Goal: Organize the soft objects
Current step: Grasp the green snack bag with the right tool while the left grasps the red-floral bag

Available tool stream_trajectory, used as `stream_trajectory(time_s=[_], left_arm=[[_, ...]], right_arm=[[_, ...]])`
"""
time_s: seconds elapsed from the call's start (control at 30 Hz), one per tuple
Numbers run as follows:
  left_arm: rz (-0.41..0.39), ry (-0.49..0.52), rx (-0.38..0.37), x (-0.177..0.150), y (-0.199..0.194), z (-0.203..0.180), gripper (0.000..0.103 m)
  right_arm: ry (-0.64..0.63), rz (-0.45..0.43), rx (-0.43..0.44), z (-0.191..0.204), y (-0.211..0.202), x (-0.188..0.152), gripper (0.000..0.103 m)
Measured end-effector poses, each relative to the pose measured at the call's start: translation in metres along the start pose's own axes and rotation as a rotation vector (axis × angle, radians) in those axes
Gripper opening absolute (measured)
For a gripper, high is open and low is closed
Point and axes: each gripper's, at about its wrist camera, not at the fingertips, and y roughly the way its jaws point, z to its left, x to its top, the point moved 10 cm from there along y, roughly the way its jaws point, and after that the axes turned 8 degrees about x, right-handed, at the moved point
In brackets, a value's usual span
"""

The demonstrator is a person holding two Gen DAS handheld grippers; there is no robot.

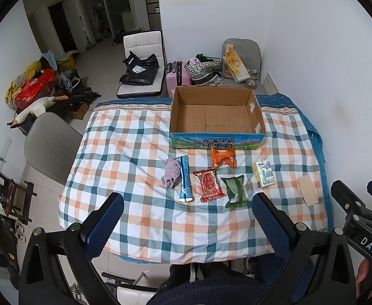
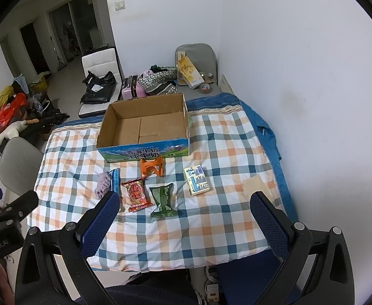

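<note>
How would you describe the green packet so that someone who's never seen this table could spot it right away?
Find the open cardboard box on the checked cloth; snacks lie in front of it. In the row nearest the table's front edge, the green packet sits just right of the red packet. It is the only dark green, crinkled wrapper there.

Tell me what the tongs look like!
Both the left tongs and right tongs have black frames with silver bolts. Their fingers wear bumpy dark blue pads. One body carries a white "DAS" label. The person wears dark clothing.
</note>
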Motion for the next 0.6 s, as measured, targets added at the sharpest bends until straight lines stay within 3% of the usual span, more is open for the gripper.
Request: stream_trajectory(time_s=[0.13, 0.23, 0.47, 0.6], left_arm=[[0.024, -0.008, 0.019, 0.025, 0.026, -0.004, 0.103], [0.091, -0.004, 0.026, 0.034, 0.068, -0.010, 0.103], [0.367, -0.049, -0.061, 0.001, 0.213, -0.037, 0.103], [0.476, -0.070, -0.106, -0.017, 0.274, -0.059, 0.103]], right_arm=[[0.044, 0.047, -0.007, -0.014, 0.041, 0.009, 0.103], [0.059, 0.088, -0.021, -0.029, 0.086, 0.005, 0.103], [0.076, 0.235, -0.025, -0.060, 0.222, -0.023, 0.103], [0.078, 0.333, 0.045, -0.053, 0.293, -0.051, 0.103]])
